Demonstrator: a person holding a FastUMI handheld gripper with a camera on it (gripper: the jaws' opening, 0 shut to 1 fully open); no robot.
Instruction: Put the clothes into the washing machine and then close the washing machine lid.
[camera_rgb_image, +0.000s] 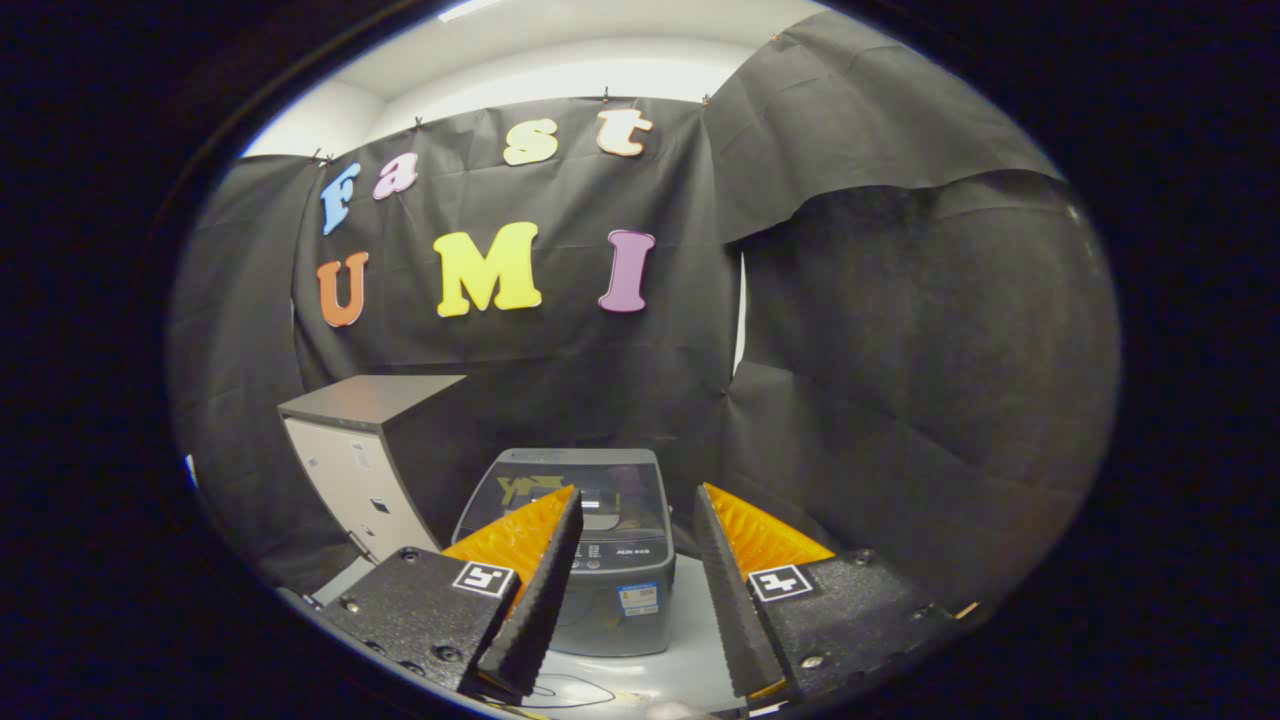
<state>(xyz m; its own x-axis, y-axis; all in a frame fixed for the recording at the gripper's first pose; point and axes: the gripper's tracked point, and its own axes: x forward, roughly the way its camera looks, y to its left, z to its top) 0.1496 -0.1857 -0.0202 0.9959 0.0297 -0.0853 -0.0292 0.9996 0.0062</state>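
A small grey top-loading washing machine (600, 560) stands on a white table just ahead of my fingers, its dark glass lid (580, 485) lying flat and closed. My gripper (635, 505) is open, held above and in front of the machine, with nothing between its fingers. The left fingertip (560, 530) overlaps the lid's left part from this angle. I see no clothes here.
A grey-and-white cabinet (365, 465) stands to the left of the machine against the black cloth wall. The white tabletop (690, 640) runs under and to the right of the machine. A thin dark cable (570, 690) lies on the table near the fingers.
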